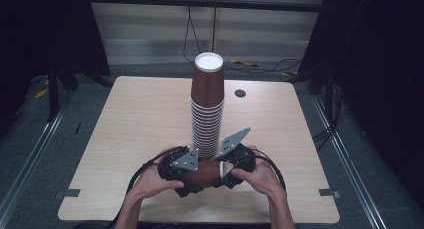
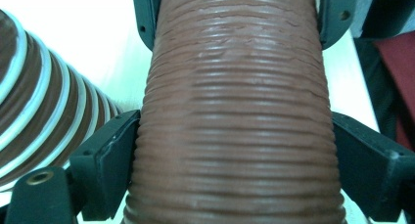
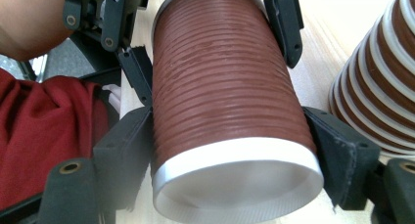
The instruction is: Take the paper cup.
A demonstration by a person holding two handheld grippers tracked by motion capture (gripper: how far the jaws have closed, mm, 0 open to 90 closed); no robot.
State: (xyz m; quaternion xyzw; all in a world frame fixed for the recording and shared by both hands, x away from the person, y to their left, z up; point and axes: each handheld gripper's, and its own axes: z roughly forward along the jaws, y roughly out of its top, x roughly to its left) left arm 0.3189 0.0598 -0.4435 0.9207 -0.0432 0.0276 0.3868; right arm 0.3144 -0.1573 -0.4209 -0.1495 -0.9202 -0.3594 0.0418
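tall cup stack (image 1: pixel 207 109) just beyond both grippers, bare table (image 1: pixel 125 119) either side

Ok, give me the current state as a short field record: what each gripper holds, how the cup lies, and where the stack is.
held item: brown paper cup, lying on its side between the two grippers
left gripper: shut on the cup's body
right gripper: shut on the cup near its white rim
cup stack: upside-down tower, upright, just behind the grippers
table: light wood, round dark hole beyond the stack

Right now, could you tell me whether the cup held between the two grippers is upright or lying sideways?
Sideways: the cup lies level above the table, clamped by both grippers, its white rim toward the right gripper.
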